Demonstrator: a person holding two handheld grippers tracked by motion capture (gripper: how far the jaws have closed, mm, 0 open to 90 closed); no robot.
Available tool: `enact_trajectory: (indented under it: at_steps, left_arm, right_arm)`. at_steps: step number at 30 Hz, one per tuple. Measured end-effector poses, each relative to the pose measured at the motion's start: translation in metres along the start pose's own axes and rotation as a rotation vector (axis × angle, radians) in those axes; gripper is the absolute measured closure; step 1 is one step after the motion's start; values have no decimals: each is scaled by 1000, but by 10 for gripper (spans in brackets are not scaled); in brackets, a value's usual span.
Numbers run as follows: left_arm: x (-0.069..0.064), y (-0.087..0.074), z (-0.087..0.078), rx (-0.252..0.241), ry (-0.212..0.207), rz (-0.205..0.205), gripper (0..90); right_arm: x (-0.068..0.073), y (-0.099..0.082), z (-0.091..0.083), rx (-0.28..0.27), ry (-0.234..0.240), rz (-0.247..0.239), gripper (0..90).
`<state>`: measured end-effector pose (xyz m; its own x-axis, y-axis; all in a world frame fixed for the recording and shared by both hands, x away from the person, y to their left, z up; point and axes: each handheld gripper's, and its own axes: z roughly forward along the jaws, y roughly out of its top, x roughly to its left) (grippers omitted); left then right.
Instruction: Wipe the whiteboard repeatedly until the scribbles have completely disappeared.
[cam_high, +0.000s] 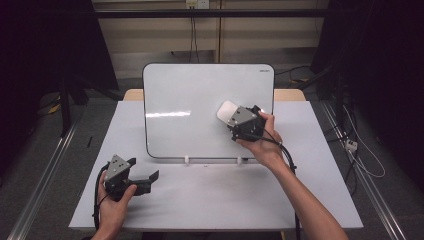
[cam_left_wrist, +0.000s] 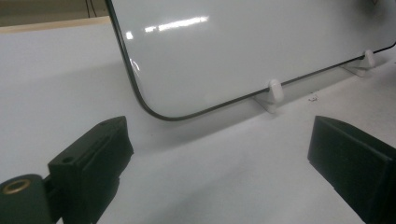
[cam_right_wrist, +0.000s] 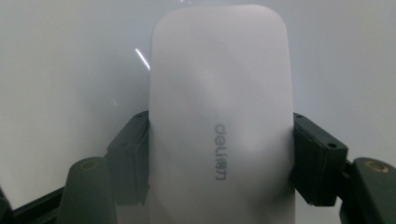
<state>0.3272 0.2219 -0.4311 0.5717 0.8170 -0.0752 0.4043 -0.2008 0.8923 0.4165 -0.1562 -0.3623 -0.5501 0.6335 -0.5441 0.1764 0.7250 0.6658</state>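
The white whiteboard eraser (cam_right_wrist: 219, 121) is clamped lengthwise between the jaws of the right gripper (cam_high: 239, 121) and held against the whiteboard (cam_high: 190, 100), while the left gripper (cam_high: 131, 178) is rested open on the table (cam_high: 220, 200).

— Where does the whiteboard (cam_high: 190, 110) sit?
— At the centre of the high view, propped on the table (cam_high: 210, 200), on two small feet (cam_high: 187, 160) at its lower edge.
— And the eraser (cam_high: 227, 111)?
— Right of centre, against the board's face, between the right gripper's (cam_high: 239, 121) jaws.
— The left gripper (cam_high: 145, 181)?
— Lower left, on the table before the board, apart from it.
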Motion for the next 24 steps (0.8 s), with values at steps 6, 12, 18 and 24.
enact_trajectory:
  at_steps: [6, 12, 18, 24]
  left_arm:
    - [0, 0, 0, 2, 1, 0, 58]
    - [1, -1, 0, 3, 0, -3, 58]
    - [2, -1, -2, -2, 4, -5, 58]
    - [2, 0, -1, 2, 1, -3, 58]
  right_arm:
    - [5, -2, -1, -4, 1, -7, 312]
    - [2, -2, -1, 3, 10, -21, 313]
    - [-10, -5, -4, 7, -7, 1, 313]
    - [-27, -8, -7, 11, -35, 37, 313]
